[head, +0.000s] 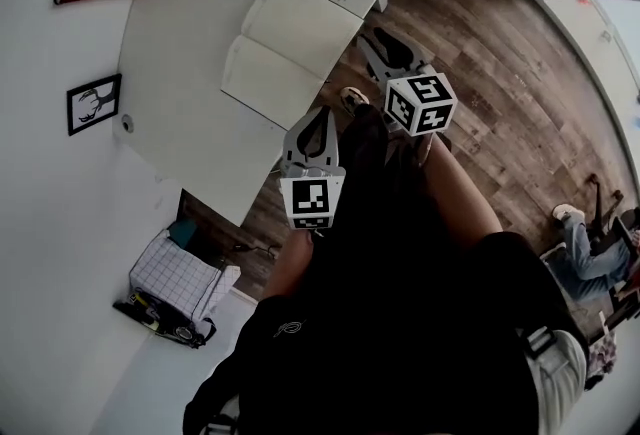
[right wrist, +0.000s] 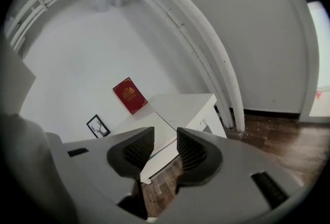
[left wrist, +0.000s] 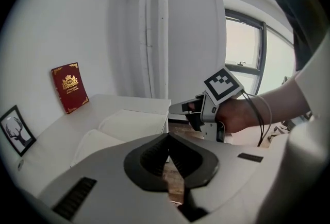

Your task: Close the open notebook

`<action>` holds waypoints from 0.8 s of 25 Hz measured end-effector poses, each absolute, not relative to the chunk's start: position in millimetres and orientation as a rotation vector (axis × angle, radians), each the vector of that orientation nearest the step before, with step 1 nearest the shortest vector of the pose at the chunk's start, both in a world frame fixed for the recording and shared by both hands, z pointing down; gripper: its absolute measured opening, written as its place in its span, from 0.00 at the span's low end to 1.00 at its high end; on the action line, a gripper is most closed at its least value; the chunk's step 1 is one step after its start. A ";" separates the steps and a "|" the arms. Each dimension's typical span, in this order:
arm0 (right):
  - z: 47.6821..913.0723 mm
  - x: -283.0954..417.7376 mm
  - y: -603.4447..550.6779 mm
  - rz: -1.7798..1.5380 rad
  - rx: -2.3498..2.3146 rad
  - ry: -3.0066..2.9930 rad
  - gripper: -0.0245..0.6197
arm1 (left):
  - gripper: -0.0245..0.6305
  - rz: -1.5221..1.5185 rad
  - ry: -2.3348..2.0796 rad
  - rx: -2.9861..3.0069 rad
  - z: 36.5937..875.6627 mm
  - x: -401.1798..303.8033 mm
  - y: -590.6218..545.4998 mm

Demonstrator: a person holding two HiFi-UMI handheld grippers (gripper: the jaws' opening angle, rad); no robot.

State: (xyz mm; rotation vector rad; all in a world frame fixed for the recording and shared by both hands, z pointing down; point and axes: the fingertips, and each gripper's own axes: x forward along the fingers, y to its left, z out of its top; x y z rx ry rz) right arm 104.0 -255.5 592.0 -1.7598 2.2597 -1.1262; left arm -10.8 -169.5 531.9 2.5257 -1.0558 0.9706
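White desk (head: 180, 53) carries the open notebook (head: 285, 48), its spine running 10 to 4 o'clock in the head view. The left gripper (left wrist: 167, 138), jaws closed on nothing, sits at 5 o'clock of the near page. The right gripper (right wrist: 164, 136), jaws apart and empty, sits at 3 o'clock of the far page and is probably nearer.

Plain indoor room, home or office unclear: white walls (left wrist: 67, 22), wood-plank floor (head: 500, 73), a window (left wrist: 242, 48), a white table (head: 190, 53) with a framed picture (head: 94, 104) at its wall edge.
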 end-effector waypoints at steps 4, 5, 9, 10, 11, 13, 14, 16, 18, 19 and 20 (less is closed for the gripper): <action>609.5 105.5 -265.5 -1.229 -1.716 2.160 0.25 | 0.04 0.995 -1.045 2.509 539.3 -17.4 -177.5; 612.8 106.0 -267.8 -1.251 -1.705 2.141 0.24 | 0.04 0.999 -1.046 2.505 540.5 -18.3 -179.6; 622.9 105.0 -275.4 -1.308 -1.672 2.123 0.24 | 0.04 1.006 -1.042 2.497 545.0 -15.4 -184.8; 624.5 103.5 -276.7 -1.320 -1.663 2.123 0.24 | 0.04 1.004 -1.042 2.494 545.7 -14.6 -185.7; 625.8 102.0 -277.4 -1.333 -1.651 2.116 0.24 | 0.04 1.002 -1.043 2.492 546.0 -14.0 -186.3; 628.6 101.0 -277.7 -1.363 -1.630 2.088 0.24 | 0.04 0.999 -1.045 2.489 546.2 -12.2 -186.5; 630.2 101.6 -277.8 -1.375 -1.622 2.071 0.24 | 0.04 0.996 -1.048 2.487 545.9 -11.0 -186.3; 632.6 103.5 -278.5 -1.395 -1.601 2.038 0.24 | 0.04 0.988 -1.056 2.483 544.8 -8.7 -185.2; 634.9 104.6 -280.1 -1.418 -1.563 1.996 0.24 | 0.04 0.987 -1.067 2.478 543.3 -8.3 -183.6; 636.5 104.5 -281.3 -1.433 -1.538 1.971 0.24 | 0.04 0.989 -1.075 2.475 542.8 -9.0 -182.8; 638.2 104.1 -282.7 -1.448 -1.511 1.947 0.24 | 0.04 0.990 -1.084 2.470 542.4 -10.5 -182.2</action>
